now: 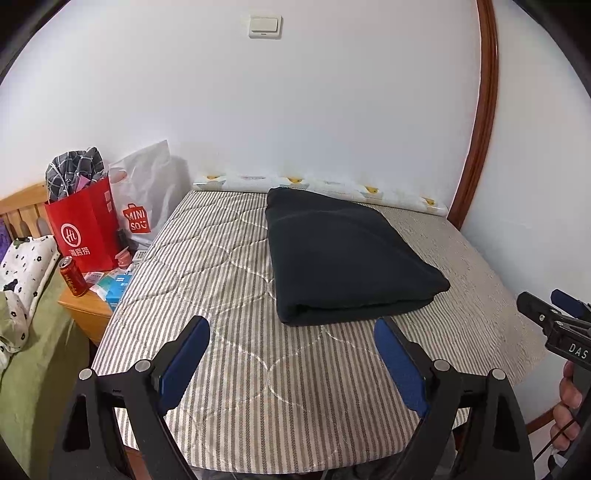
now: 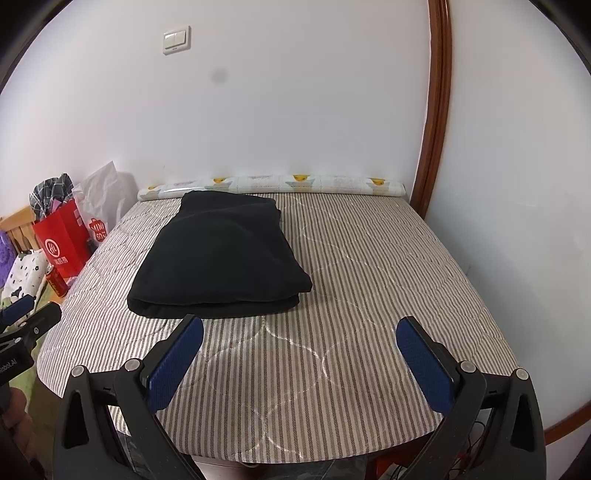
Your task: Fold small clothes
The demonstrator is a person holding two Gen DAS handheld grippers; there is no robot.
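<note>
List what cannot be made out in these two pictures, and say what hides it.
- Folded black fabric garment: its type is unclear in both views; the folds hide its shape.
- Red paper bag: the checked grey cloth covers the contents in the left wrist view.
- Red drink can: its label is too small in the right wrist view.
- Right tool: the left wrist picture edge cuts it off.

A plain white wall (image 1: 295, 110) fills the upper frame, bearing a cream rocker light switch (image 1: 265, 26) near the top. A curved reddish-brown wooden frame (image 1: 484, 110), perhaps a door's, runs down the right side. At lower left stands a light wooden bedside cabinet (image 1: 86, 310).
</note>
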